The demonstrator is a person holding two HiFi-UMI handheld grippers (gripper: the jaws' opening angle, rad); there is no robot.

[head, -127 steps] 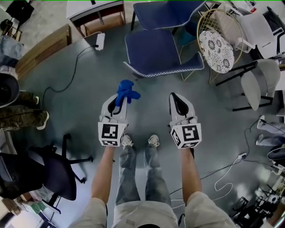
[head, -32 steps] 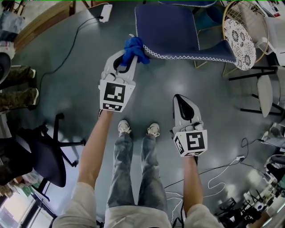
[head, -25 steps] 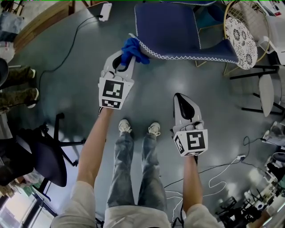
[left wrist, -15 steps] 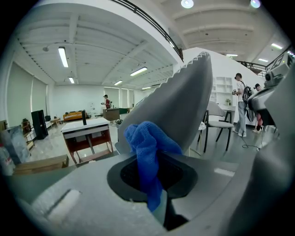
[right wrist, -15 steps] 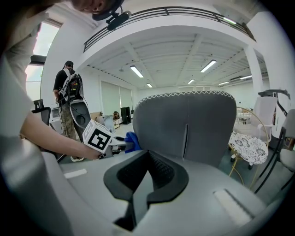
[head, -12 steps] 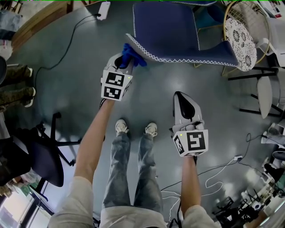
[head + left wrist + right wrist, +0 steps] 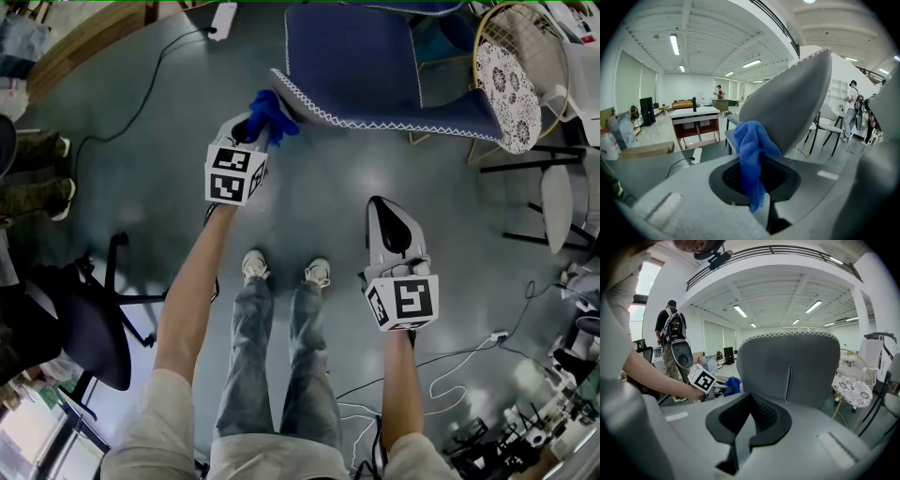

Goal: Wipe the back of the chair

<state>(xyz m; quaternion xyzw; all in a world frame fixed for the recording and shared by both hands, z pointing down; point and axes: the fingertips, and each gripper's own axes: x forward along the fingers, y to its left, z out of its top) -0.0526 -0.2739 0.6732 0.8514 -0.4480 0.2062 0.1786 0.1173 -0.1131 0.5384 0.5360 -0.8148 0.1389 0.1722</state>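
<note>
Now dragging blue cloth (image 7: 270, 111), clamped in left gripper (image 7: 255, 129) jaws, lower down chair back (image 7: 787, 366) left edge, wiping; right gripper (image 7: 386, 208) jaws closed, empty.

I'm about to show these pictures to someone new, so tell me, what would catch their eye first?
The bright blue cloth stands out first, pinched in the left gripper right at the left edge of the chair back. The right gripper is shut and empty, held lower and nearer the person, over the grey floor.
</note>
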